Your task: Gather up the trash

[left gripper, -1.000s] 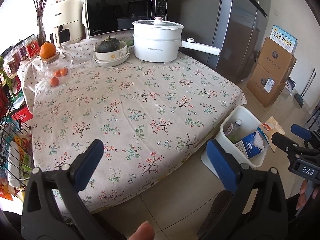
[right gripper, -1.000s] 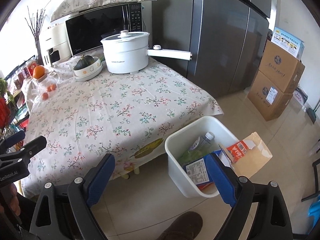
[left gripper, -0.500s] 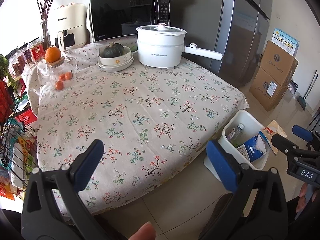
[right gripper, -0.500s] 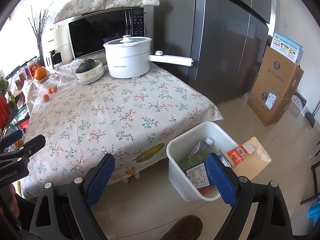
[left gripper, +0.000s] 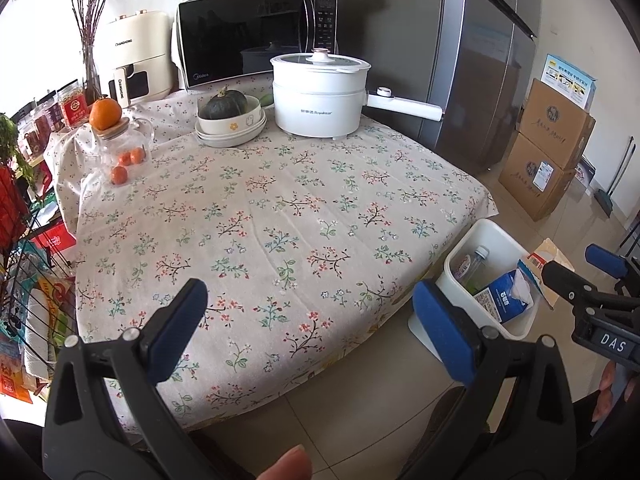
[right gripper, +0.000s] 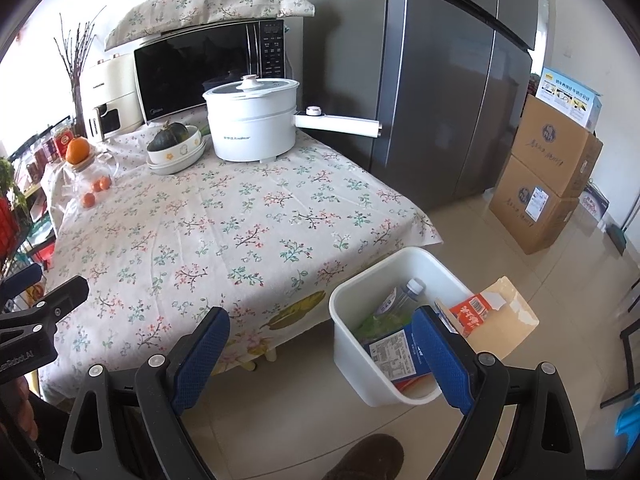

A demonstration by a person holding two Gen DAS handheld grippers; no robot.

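Observation:
A white trash bin (right gripper: 352,344) stands on the floor at the table's near right corner, also in the left wrist view (left gripper: 500,236). It holds a plastic bottle (right gripper: 402,294), a blue carton (left gripper: 502,300) and a red-and-white carton (right gripper: 470,314). My left gripper (left gripper: 312,324) is open and empty above the table's front edge. My right gripper (right gripper: 320,356) is open and empty above the floor, just left of the bin.
A floral cloth covers the table (left gripper: 280,208). At its back stand a white electric pot (left gripper: 320,96), a bowl with a squash (left gripper: 230,114), a glass jar with oranges (left gripper: 120,148) and a microwave (left gripper: 256,40). A fridge (right gripper: 452,80) and cardboard boxes (right gripper: 548,176) are to the right.
Both grippers have drawn back and risen slightly from the table, so the table and bin look smaller and farther away. Both stay open and empty.

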